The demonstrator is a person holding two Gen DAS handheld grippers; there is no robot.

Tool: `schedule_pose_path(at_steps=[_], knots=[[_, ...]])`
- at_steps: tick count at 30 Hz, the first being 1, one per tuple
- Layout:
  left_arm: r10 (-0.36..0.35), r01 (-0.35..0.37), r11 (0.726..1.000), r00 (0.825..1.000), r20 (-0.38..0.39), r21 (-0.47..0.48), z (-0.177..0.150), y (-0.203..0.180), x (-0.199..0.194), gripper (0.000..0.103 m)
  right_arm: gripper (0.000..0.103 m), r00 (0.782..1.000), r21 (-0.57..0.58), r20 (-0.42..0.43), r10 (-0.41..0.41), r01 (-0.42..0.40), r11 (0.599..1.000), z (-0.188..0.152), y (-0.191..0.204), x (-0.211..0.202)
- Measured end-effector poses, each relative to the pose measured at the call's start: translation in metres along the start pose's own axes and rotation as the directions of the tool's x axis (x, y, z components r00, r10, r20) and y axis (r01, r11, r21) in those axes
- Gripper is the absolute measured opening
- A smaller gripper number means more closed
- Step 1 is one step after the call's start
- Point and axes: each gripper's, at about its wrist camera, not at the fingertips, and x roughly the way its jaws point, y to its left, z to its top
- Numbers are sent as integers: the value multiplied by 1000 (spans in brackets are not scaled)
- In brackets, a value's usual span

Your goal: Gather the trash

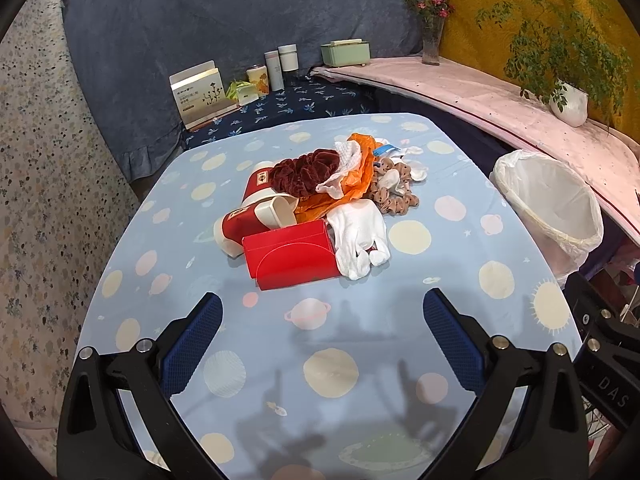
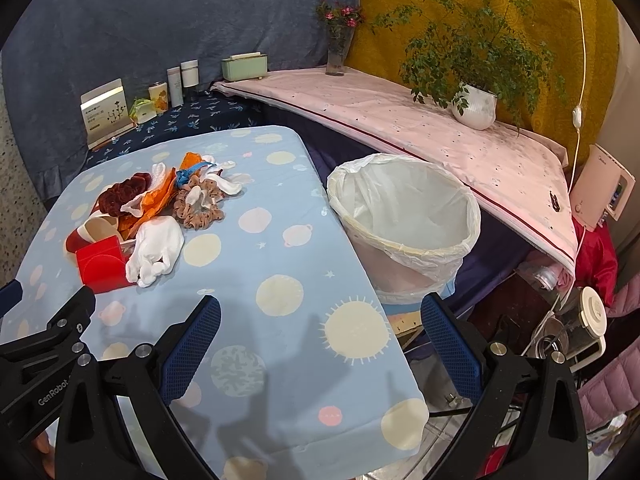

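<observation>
Left wrist: left gripper (image 1: 322,314) fingers spread wide, nothing held, hovering over table (image 1: 460,264) short of trash pile. Pile mid-table: red box (image 1: 292,256) nearest, white glove (image 1: 360,236) touching its right side, red paper cups (image 1: 256,204) behind, maroon scrunchie (image 1: 308,172), orange wrapper (image 1: 352,184), tan scrunchie (image 1: 394,196). Lined bin (image 1: 550,208) just off table's right edge.

Right wrist: right gripper (image 2: 321,314) fingers wide, empty, above table's right edge. Bin ahead, just beside table; pile far left.

Red box (image 1: 294,254), white glove (image 1: 358,236), pale-blue planet-patterned tablecloth (image 1: 452,248).
</observation>
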Motion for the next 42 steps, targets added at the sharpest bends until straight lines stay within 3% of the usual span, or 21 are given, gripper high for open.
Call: schedule_pose_path(at_steps=[22, 42], knots=[[-21, 21, 1000, 1000, -20, -4, 1, 1, 5, 96, 96, 1000, 2, -9, 4, -4, 1000, 1, -1, 3], [-32, 30, 997, 999, -19, -71, 7, 21, 19, 96, 96, 1000, 1, -3, -6, 6, 1000, 7, 3, 10]])
